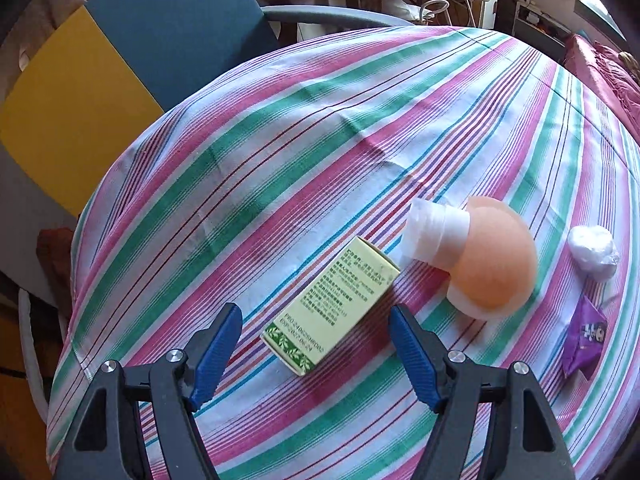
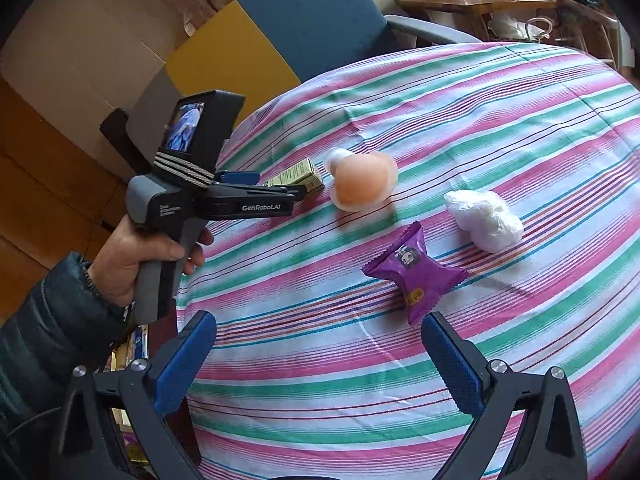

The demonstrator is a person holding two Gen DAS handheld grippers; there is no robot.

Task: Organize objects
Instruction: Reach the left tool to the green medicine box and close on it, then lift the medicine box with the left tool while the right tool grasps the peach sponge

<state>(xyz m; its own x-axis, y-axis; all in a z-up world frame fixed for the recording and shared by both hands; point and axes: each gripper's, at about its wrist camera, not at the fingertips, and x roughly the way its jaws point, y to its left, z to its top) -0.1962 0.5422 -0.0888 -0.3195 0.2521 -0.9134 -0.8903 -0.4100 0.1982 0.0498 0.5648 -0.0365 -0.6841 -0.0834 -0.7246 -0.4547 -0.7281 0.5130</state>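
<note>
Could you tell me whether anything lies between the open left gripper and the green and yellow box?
Nothing visible does: the left gripper is open right over the box, with only bare striped cloth around the near end.

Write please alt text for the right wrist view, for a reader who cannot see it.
The open right tool hangs over a striped tablecloth, just short of a purple snack packet. Beyond lie a white wad, a peach dome and a small green box. At left, a hand aims the left tool at the box.
</note>
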